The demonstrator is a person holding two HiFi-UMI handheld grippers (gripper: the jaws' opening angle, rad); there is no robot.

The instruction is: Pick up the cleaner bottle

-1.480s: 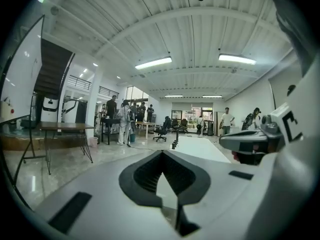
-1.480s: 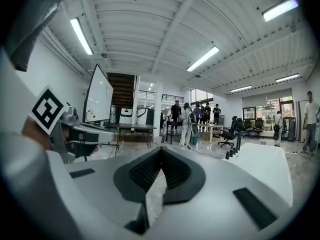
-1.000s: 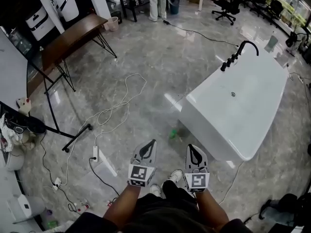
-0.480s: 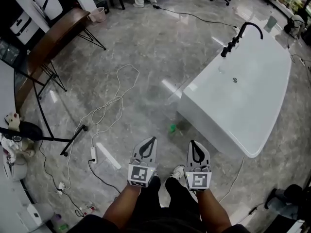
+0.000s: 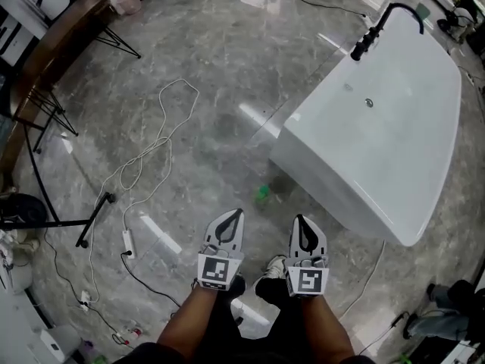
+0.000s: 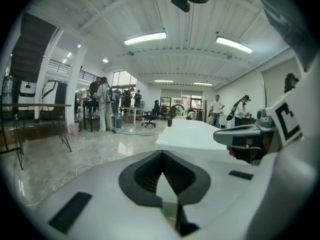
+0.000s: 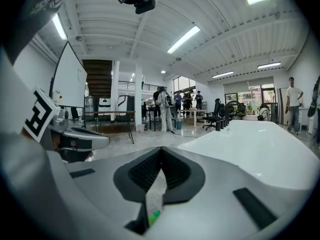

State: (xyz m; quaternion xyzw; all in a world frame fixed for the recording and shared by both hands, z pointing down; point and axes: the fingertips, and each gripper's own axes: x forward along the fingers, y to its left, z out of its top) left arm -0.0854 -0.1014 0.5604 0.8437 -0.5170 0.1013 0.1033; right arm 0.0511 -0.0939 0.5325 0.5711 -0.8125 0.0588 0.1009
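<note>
The cleaner bottle (image 5: 262, 194) is a small green thing on the marble floor, close to the near corner of the white bathtub (image 5: 394, 165). My left gripper (image 5: 236, 214) and right gripper (image 5: 299, 219) are held side by side just short of it, both pointing towards it with jaws closed to a point and nothing between them. In the left gripper view a green speck of the bottle (image 6: 162, 211) shows through the slit under the shut left gripper's tips (image 6: 161, 153). The right gripper view shows the bottle (image 7: 154, 217) the same way below the right gripper's tips (image 7: 161, 149).
A black faucet (image 5: 377, 27) stands at the tub's far end. A white cable (image 5: 155, 146) and power strip (image 5: 127, 241) lie on the floor to the left, near a wooden table (image 5: 57, 48) on black legs. Several people (image 6: 104, 109) stand far back.
Both grippers have sunk towards the floor together, still shut. The head view has tilted further down, so the tub and the green bottle now sit higher and closer.
</note>
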